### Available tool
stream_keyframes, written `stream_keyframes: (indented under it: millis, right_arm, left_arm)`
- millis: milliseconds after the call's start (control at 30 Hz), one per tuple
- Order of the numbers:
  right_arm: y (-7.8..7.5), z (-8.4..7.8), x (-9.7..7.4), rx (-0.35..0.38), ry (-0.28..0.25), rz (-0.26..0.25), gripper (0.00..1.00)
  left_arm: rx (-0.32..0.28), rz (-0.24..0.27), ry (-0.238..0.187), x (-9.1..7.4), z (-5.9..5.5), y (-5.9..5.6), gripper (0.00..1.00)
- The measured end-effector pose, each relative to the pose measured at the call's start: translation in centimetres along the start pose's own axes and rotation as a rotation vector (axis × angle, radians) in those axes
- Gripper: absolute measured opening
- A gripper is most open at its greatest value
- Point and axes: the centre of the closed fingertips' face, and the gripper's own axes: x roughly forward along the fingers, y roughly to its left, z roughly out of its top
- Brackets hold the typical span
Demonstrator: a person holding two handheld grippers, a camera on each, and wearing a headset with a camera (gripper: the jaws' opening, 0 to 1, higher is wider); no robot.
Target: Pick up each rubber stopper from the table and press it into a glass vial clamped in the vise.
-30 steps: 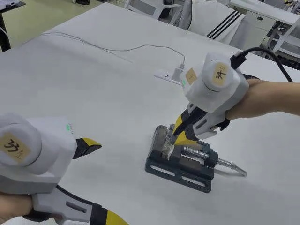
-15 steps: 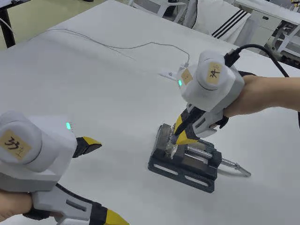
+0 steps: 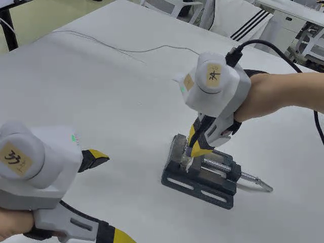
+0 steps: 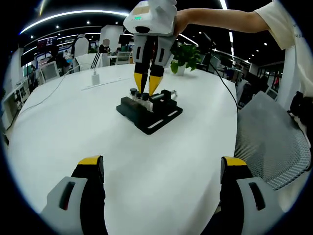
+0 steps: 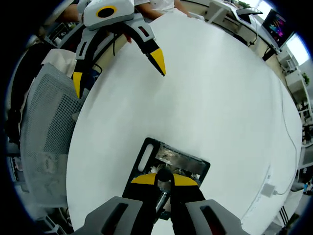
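A black vise stands on the white table and clamps small glass vials. My right gripper points down onto them, its yellow tips close together over a vial. In the right gripper view the gripper is shut on a dark rubber stopper right above the vise. The left gripper view shows two stoppered vials in the vise under the right gripper. My left gripper is open with nothing in it, well short of the vise, and sits at the head view's lower left.
A thin cable runs across the far table to a white charger. The vise's screw handle sticks out to the right. A mesh chair stands by the table's edge, a potted plant beyond it.
The right gripper's body has leaned left while its tips stay on the vial in the vise. The left gripper has not moved. The head camera shifted slightly.
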Motion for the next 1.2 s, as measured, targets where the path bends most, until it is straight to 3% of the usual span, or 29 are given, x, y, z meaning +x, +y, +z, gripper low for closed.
stream_keyframes:
  millis: [533, 1200]
  right_arm:
    - [-0.04, -0.11, 0.14, 0.186, 0.009, 0.003, 0.04]
    - [-0.02, -0.15, 0.07, 0.098, -0.009, -0.008, 0.08]
  left_arm:
    - [0.010, -0.010, 0.009, 0.44, -0.03, -0.18, 0.99]
    - [-0.001, -0.003, 0.010, 0.13, -0.27, -0.04, 0.98]
